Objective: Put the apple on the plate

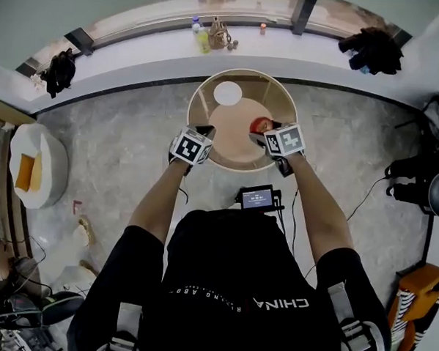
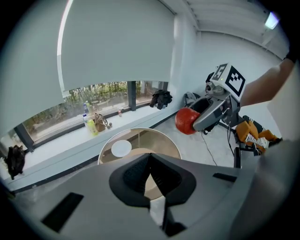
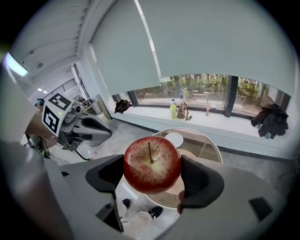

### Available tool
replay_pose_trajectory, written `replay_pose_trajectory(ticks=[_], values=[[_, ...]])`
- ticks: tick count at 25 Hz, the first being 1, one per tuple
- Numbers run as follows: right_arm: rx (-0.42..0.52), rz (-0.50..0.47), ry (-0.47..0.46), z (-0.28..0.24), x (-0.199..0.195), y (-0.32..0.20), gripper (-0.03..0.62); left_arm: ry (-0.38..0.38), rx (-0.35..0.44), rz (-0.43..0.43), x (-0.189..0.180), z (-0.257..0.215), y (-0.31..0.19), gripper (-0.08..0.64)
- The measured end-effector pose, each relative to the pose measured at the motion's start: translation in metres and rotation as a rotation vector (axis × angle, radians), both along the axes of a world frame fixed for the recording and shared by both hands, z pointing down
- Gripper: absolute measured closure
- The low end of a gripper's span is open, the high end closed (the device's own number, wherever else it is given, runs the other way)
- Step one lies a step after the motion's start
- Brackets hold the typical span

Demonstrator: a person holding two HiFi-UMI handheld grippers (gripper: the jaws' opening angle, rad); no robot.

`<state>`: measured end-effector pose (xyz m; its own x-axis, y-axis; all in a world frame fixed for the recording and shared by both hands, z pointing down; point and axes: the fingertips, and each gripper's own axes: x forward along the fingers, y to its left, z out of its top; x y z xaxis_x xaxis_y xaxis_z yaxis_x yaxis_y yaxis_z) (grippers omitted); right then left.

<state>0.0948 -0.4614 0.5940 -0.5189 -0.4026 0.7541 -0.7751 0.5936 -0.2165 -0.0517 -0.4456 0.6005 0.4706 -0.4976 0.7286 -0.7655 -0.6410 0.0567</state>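
A red apple [image 3: 151, 164], stem toward the camera, is clamped between the black pads of my right gripper [image 3: 151, 172]. In the head view that gripper [image 1: 266, 132] holds the apple [image 1: 261, 125] over the right side of the round glass table [image 1: 277, 90]. A small white plate [image 1: 227, 94] lies on the far part of the table, to the left of and beyond the apple. My left gripper [image 1: 204, 131] hovers at the table's near left edge. In the left gripper view its pads [image 2: 165, 180] meet with nothing between them, and the plate [image 2: 121, 148] shows beyond.
A long white windowsill [image 1: 307, 47] behind the table carries bottles [image 1: 200, 32], a small bag and dark clothing [image 1: 373, 48]. A white round seat with an orange cushion [image 1: 29, 170] stands at the left. Cables and bags lie on the floor at the right.
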Motion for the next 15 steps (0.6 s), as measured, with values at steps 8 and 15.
replay_pose_trajectory(ticks=[8,15], values=[[-0.024,0.001,-0.019,0.008,0.002,-0.032,0.193,0.007,-0.068,0.028,0.012,0.009,-0.033,0.543],[-0.034,-0.01,-0.014,0.015,0.007,-0.055,0.193,-0.01,-0.109,0.012,0.011,0.022,-0.049,0.543]])
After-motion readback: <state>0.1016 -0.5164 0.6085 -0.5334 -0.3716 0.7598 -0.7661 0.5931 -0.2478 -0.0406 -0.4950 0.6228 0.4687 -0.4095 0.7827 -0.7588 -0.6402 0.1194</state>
